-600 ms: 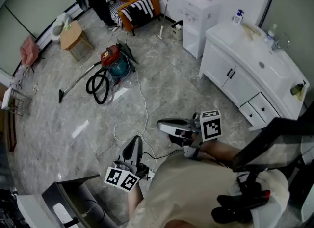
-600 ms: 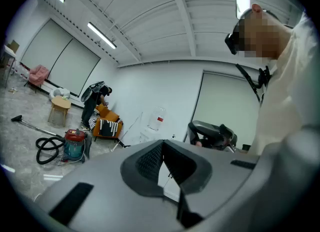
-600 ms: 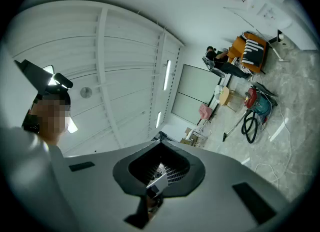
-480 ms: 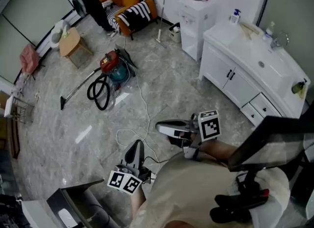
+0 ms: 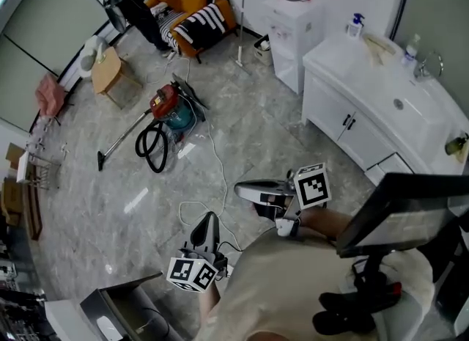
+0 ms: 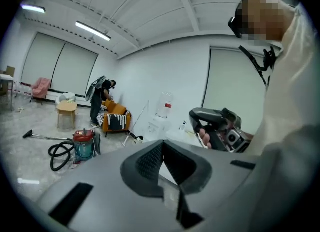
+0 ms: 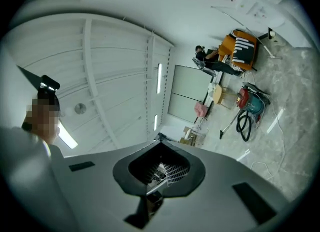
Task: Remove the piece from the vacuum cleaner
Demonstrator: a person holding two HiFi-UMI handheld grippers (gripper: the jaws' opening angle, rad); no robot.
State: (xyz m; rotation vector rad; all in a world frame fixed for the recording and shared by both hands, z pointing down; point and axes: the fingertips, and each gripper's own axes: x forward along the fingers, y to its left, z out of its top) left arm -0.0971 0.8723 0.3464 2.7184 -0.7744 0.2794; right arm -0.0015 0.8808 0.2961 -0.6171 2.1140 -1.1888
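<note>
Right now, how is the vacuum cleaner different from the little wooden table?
The vacuum cleaner is red on top and teal below; the wooden table is pale wood all over. The vacuum cleaner has a black hose looped beside it and a long wand lying on the floor; the wooden table has only a flat top on legs. Both stand on the grey floor.

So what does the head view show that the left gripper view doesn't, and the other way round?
Only the head view: the loose white cable trailing across the floor, and the left gripper seen from outside, with its marker cube.

Only the left gripper view: the ceiling light strips, and its own jaws close up, shut together with nothing between them.

Both: the red and teal vacuum cleaner with its black hose, the orange chair and the water dispenser.
</note>
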